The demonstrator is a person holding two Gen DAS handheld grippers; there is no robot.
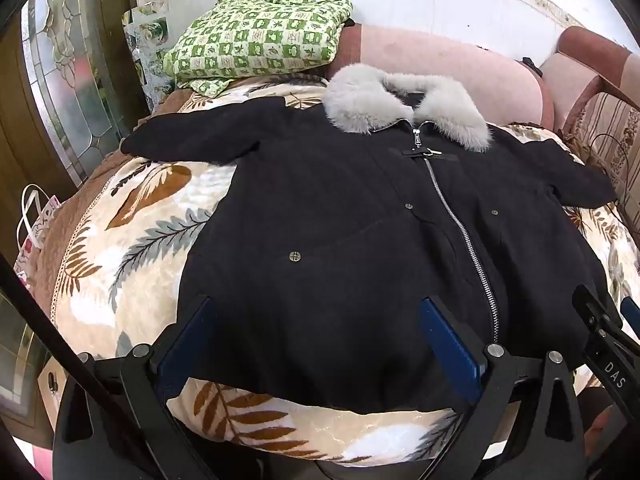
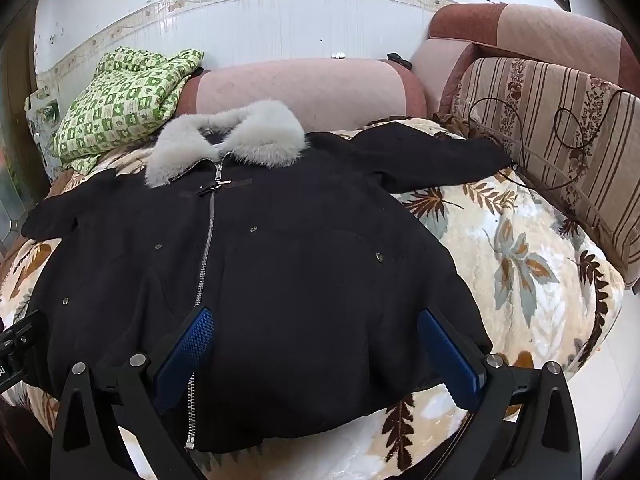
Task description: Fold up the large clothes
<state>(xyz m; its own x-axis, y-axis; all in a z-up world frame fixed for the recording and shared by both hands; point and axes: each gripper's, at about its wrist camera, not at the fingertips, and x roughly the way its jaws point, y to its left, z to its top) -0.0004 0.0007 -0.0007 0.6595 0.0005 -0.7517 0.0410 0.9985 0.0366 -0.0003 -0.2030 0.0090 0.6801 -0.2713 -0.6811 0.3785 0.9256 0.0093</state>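
Left gripper [image 1: 316, 336] nearest, jaws spread wide, nothing between blue pads [image 1: 448, 344], hanging over coat hem. Right gripper [image 2: 316, 344] same: fully spread, empty, near zipper [image 2: 206, 252] bottom. Black coat [image 1: 360, 220] lies face up, zipped, flat on leaf-print blanket [image 1: 132, 236], sleeves out sideways, grey fur collar [image 1: 404, 104] at far end. Likely spread flat for folding. Green checked quilt [image 2: 120, 104] bundled beyond, clear of work.

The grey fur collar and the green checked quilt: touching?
Apart. The left wrist view shows leaf-patterned blanket between grey fur collar and green checked quilt.
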